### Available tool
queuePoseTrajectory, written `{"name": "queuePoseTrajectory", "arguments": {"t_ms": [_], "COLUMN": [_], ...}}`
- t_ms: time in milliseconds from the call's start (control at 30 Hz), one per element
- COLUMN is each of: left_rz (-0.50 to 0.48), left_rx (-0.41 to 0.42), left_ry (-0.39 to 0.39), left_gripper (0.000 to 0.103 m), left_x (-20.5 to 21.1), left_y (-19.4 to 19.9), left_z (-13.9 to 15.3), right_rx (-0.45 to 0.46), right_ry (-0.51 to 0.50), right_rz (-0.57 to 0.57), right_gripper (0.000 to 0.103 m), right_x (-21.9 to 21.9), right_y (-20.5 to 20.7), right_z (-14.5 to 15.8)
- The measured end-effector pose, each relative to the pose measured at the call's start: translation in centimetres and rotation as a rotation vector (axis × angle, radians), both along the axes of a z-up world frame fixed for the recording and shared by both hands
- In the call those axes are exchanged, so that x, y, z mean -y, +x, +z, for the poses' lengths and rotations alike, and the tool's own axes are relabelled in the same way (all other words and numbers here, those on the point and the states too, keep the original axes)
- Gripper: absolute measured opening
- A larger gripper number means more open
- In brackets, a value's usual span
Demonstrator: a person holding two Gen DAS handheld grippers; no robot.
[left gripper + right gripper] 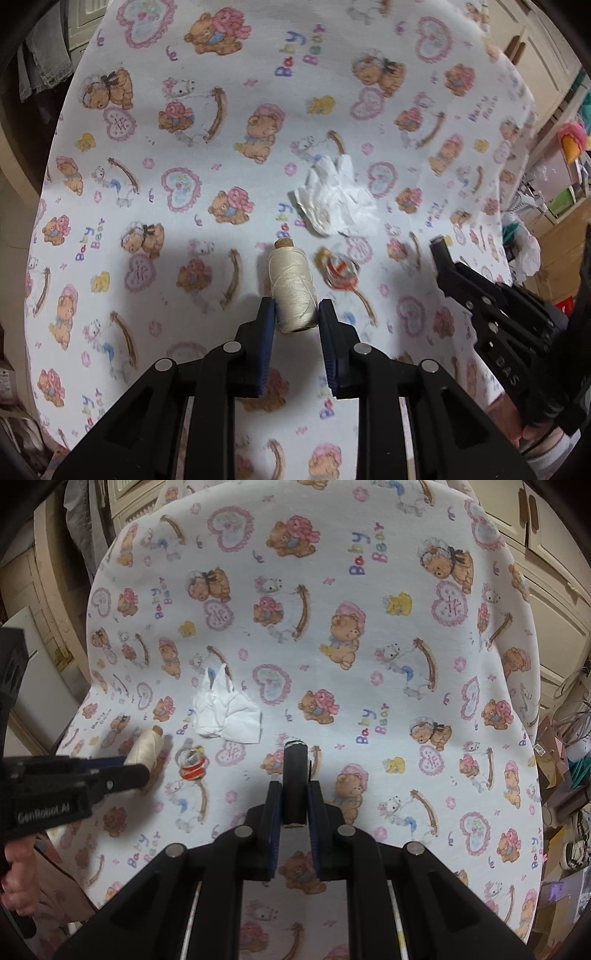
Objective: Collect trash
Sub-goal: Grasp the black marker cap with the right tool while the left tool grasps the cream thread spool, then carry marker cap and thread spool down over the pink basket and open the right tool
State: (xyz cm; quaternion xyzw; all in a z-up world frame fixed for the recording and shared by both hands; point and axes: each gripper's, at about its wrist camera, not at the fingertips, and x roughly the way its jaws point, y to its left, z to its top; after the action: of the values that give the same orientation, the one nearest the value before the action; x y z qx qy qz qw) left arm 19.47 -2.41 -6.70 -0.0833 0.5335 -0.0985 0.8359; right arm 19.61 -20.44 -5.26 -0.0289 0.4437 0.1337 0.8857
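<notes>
My left gripper [295, 314] has its pads on either side of a cream thread spool [291, 288] that lies on the teddy-bear tablecloth [147, 184]; the spool also shows in the right wrist view [147, 751]. My right gripper [295, 794] is shut on a black thread spool [294, 782] and holds it above the cloth. A crumpled white tissue [334, 199] lies just beyond the cream spool, and shows in the right wrist view [227, 712]. A small clear wrapper with red and orange print [338, 271] lies right of the cream spool, and shows in the right wrist view [192, 762].
The right gripper's body [498, 314] reaches in from the right of the left wrist view. Cream cabinets [546, 602] stand behind the table. Boxes, bags and cables [569, 775] clutter the floor to the right. The table's edges fall away on the left and right.
</notes>
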Motion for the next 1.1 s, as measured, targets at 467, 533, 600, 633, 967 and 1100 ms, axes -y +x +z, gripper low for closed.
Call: {"name": "queuePoseTrajectory", "arguments": {"t_ms": [467,533,600,633,967,1100], "left_rz": [0.023,0.023,0.020,0.021,0.032,0.030], "left_rx": [0.018,0.041,0.055,0.058,-0.019,-0.013], "left_ry": [-0.031,-0.020,-0.029,-0.036,-0.093,-0.078], "left_gripper": [0.022,0.022,0.022,0.022,0.022,0.022], "left_x": [-1.2,-1.3,-1.5,-1.5,-2.0,-2.0], "left_y": [-2.4,-3.1,-3.9,-4.4,-10.3,-12.7], "left_z": [0.9,1.5,2.0,2.0,0.8,0.9], "right_rx": [0.048,0.068,0.083,0.092,0.056,0.073], "right_ry": [0.126,0.129,0.148,0.156,0.162,0.170], "right_rz": [-0.023,-0.019,-0.017,-0.021,-0.040,-0.033], "right_gripper": [0.012,0.012,0.012,0.012,0.012,0.012], "right_x": [-0.1,-0.2,-0.1,0.1,0.1,0.3], "right_y": [-3.5,-4.3,-5.1,-5.8,-11.4,-13.9], "right_z": [2.9,3.7,4.3,4.5,3.6,4.2]}}
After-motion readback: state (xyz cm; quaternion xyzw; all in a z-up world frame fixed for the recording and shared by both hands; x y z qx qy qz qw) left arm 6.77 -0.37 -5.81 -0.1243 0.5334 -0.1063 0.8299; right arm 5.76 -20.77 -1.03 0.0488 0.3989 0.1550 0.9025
